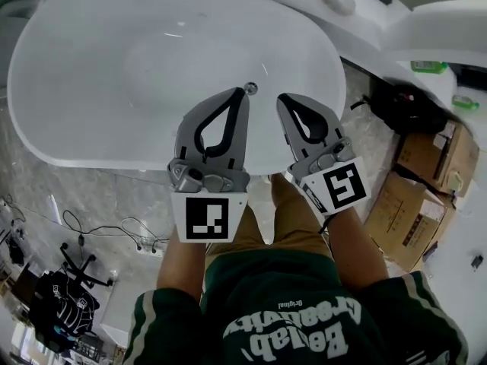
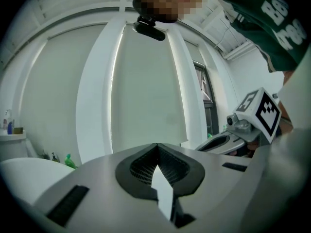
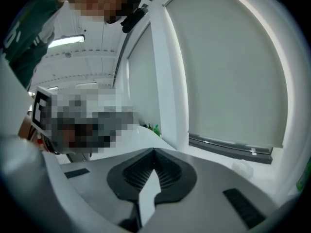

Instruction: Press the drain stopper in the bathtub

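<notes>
Bathtub fills your head view, its drain stopper showing just past the tip of your left tool, with your right tool alongside. In the left gripper view, the jaws are clenched together, empty. The right gripper view shows the same.

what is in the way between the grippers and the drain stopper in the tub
Nothing visible. The bathtub is bare around the drain stopper. In the head view the shut left gripper appears just beside it, the shut right gripper a little further right; their height above it is unclear.
</notes>
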Available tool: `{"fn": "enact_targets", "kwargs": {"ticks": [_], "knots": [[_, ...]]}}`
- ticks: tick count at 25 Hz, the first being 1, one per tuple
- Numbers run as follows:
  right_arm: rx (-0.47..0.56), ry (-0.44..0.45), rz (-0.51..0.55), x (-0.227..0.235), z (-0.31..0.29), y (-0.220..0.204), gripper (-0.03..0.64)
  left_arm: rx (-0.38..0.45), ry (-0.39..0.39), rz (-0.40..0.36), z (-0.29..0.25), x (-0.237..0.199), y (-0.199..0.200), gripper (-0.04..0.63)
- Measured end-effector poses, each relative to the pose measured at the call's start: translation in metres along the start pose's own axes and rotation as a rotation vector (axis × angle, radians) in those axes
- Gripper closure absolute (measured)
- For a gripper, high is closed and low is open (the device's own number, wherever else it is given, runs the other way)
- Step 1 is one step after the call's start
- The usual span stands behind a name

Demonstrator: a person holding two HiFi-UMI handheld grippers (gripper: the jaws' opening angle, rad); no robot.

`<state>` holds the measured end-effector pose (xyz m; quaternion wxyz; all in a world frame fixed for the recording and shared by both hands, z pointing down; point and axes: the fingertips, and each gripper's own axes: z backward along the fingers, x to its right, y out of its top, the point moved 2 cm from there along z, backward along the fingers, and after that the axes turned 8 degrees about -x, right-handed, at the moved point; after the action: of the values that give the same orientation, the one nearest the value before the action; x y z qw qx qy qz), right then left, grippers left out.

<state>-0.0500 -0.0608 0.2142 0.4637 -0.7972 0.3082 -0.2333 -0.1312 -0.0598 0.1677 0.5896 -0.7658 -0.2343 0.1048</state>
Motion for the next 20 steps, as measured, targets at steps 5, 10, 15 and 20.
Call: {"fn": "enact_targets", "kwargs": {"ticks": [5, 10, 15, 20], "knots": [[-0.043, 0.005, -0.009, 0.02, -0.017, -0.045, 0.603, -0.07, 0.001, -0.009, -0.032, 0.012, -0.055, 0.589], [-0.071, 0.036, -0.027, 0.044, -0.044, -0.093, 0.603, -0.101, 0.011, 0.042, -0.063, 0.025, -0.1, 0.589], [-0.097, 0.115, -0.056, 0.057, -0.068, -0.134, 0.603, -0.169, 0.031, 0.065, -0.092, 0.041, -0.142, 0.589], [-0.135, 0.159, -0.047, 0.074, -0.082, -0.171, 0.603, -0.2, 0.042, 0.076, -0.12, 0.058, -0.175, 0.589]]}}
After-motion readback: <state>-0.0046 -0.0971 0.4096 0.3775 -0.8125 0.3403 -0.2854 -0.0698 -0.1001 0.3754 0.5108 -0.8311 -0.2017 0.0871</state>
